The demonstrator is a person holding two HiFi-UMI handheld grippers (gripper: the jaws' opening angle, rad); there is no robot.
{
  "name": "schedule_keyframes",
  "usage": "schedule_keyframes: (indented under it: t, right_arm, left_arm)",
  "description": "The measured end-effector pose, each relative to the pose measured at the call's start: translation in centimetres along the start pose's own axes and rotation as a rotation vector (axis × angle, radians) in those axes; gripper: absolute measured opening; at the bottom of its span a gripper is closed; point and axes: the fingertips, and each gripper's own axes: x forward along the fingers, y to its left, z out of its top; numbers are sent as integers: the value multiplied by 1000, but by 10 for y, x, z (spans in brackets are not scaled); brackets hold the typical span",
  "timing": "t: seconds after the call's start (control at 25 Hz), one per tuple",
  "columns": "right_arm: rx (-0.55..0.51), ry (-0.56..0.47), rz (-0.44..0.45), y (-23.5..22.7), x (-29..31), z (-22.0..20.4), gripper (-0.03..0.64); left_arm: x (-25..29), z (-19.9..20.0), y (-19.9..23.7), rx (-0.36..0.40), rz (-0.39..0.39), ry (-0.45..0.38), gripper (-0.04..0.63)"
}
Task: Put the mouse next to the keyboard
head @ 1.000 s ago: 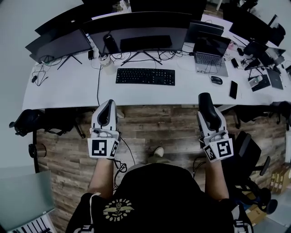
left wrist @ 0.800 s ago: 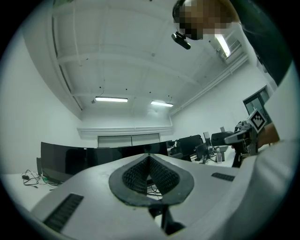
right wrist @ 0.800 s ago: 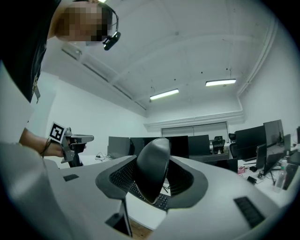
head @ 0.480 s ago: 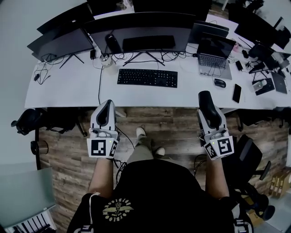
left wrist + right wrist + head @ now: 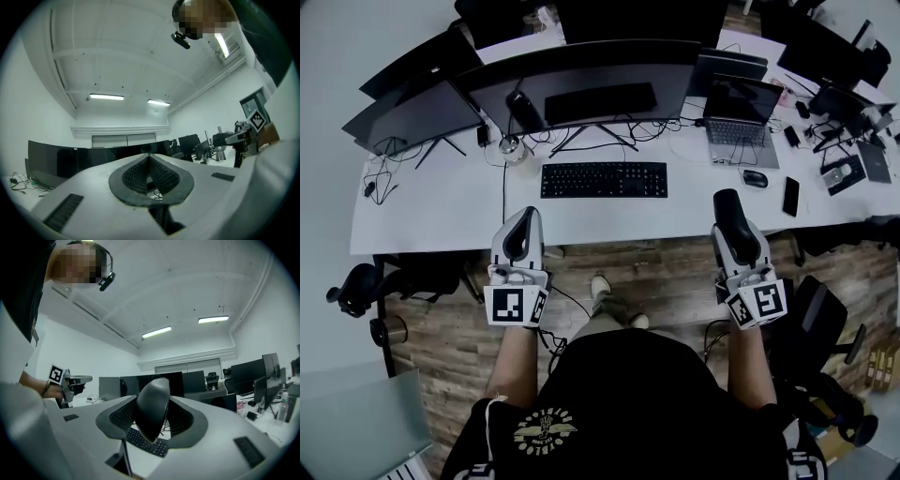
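A black mouse (image 5: 152, 409) is clamped edge-up between the pads of my right gripper (image 5: 154, 401). In the head view that gripper (image 5: 731, 214) hovers over the front edge of the white desk (image 5: 441, 202), with the mouse (image 5: 733, 223) in its jaws, to the right of the black keyboard (image 5: 603, 179). The keyboard (image 5: 146, 442) also shows below the mouse in the right gripper view. My left gripper (image 5: 523, 234) hangs at the desk's front edge, left of the keyboard. Its pads (image 5: 137, 174) meet at the tip with nothing between them.
A second mouse (image 5: 755, 178), a laptop (image 5: 741, 117) and a phone (image 5: 792, 196) lie on the desk's right part. Several monitors (image 5: 591, 80) stand behind the keyboard, with cables and a cup (image 5: 514, 148) at the left. An office chair (image 5: 820, 323) stands at my right.
The desk has come nearer and lower in the head view as the person stepped forward. Both grippers keep the same pose, and the mouse stays in the right one.
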Motion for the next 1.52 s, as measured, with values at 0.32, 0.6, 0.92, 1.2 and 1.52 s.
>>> schedule_keyframes:
  t: [0.32,0.6,0.92,1.2,1.52]
  right_arm:
    - [-12,17,-26,3,64,6,189]
    - [-21,19,-87,0,110,8,189]
    - [-12,30,-111,-17,142,4,189]
    - [76,96,-90,-56,162,-47,189]
    - [151,218,-11,-85,189,-113,189]
  left_arm:
    - [63,-16,43,-25,-50,-20,2]
    - [108,-31,75,-46,-104,-42,2]
    - [146,-48,70,-56,-168,-25,2]
    - [177,-68,47,-52,-168,2,2]
    - [211,-90,25,-46,-130,42,2]
